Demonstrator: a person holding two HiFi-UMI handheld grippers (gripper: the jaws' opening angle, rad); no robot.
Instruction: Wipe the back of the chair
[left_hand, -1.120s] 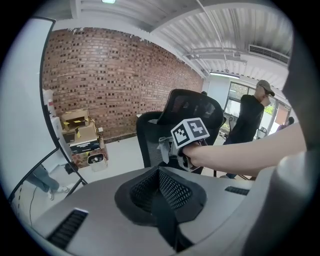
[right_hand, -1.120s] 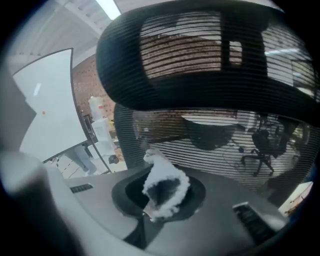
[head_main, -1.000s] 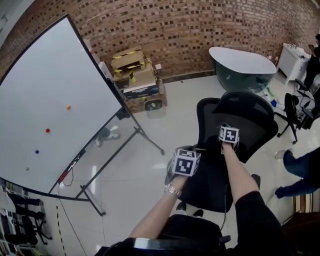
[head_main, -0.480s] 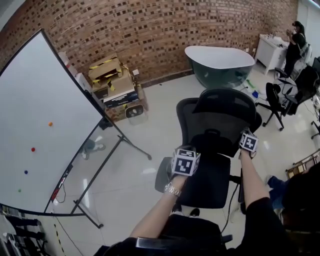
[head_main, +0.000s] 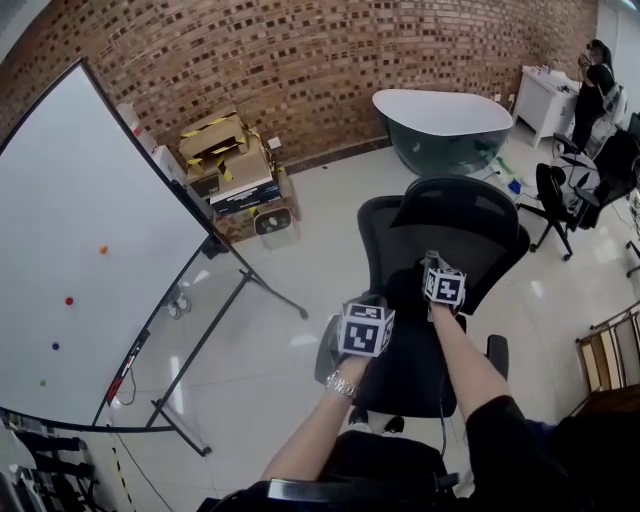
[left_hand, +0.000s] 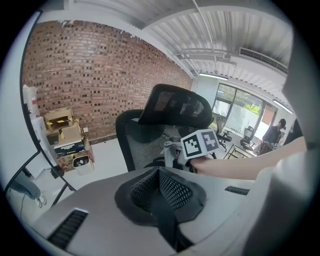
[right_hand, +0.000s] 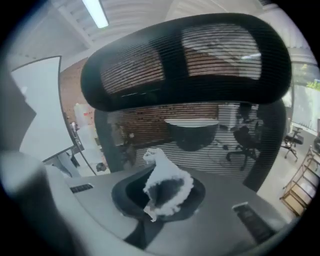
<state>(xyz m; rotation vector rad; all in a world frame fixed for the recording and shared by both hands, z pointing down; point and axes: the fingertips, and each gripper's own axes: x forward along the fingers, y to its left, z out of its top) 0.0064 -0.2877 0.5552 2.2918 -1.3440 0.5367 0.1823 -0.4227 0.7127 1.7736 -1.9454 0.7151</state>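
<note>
A black mesh office chair (head_main: 445, 245) stands in front of me with its back toward me. My right gripper (head_main: 432, 264) is against the middle of the chair back, shut on a white cloth (right_hand: 165, 184). In the right gripper view the cloth bunches between the jaws just short of the mesh back (right_hand: 210, 145), under the headrest (right_hand: 185, 55). My left gripper (head_main: 366, 302) hovers left of the right one, by the chair's left edge; its jaws are shut with nothing in them. From the left gripper (left_hand: 159, 186) the right gripper's marker cube (left_hand: 201, 143) and the cloth (left_hand: 170, 151) show against the chair.
A large whiteboard on a metal stand (head_main: 95, 250) fills the left. Cardboard boxes (head_main: 225, 160) and a dark tub with a white rim (head_main: 445, 125) stand along the brick wall. Other office chairs (head_main: 560, 195), a person (head_main: 592, 85) and a wooden rack (head_main: 610, 360) are at the right.
The right gripper with the cloth swept out to the chair back's right edge, then came back left to its middle. The left gripper stayed in about the same place.
</note>
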